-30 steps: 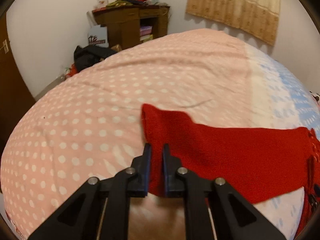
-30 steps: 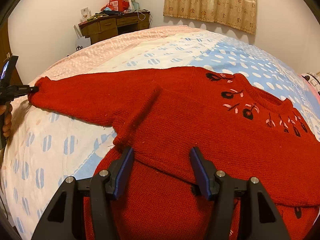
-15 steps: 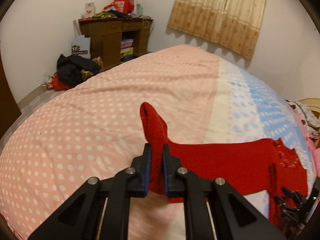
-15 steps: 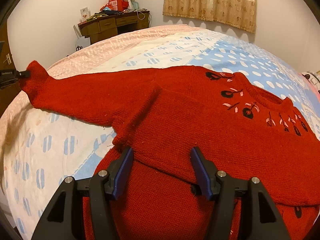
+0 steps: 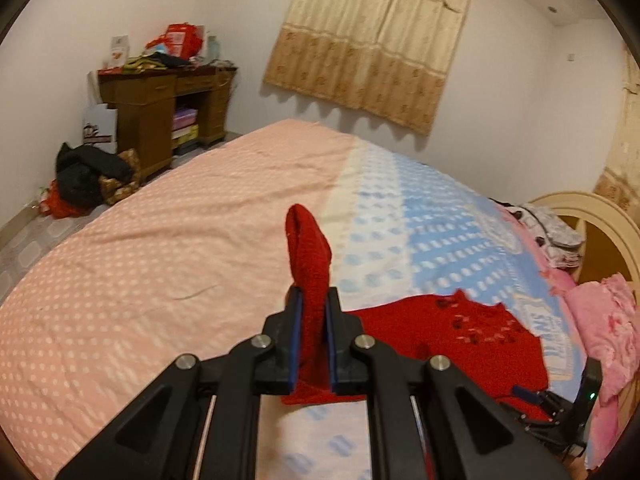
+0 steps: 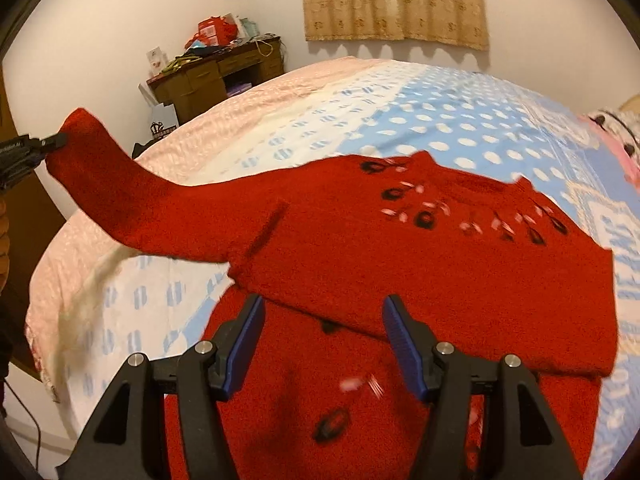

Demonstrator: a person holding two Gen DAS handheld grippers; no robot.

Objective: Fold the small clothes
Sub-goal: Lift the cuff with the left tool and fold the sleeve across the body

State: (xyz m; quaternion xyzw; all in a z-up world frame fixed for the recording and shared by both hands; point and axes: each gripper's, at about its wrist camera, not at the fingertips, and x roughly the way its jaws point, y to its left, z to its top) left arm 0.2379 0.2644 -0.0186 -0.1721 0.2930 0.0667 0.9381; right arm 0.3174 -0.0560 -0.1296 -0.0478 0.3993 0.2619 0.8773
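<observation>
Left hand-held gripper (image 5: 312,312) clamps red sweater (image 6: 400,248) sleeve above bed (image 5: 120,280); right hand-held gripper (image 6: 324,344) open, desk (image 5: 160,104) behind

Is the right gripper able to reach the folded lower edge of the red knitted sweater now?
Probably yes. The right gripper is open just above that edge of the red knitted sweater, with nothing between.

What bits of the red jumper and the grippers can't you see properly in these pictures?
- Red knitted sweater: its bottom hem, right wrist view, cut off by the edge and the right gripper.
- Sleeve cuff: the part inside the left gripper, left wrist view, covered by its pads.
- Flower pattern near the hem: right wrist view, blurred.
</observation>
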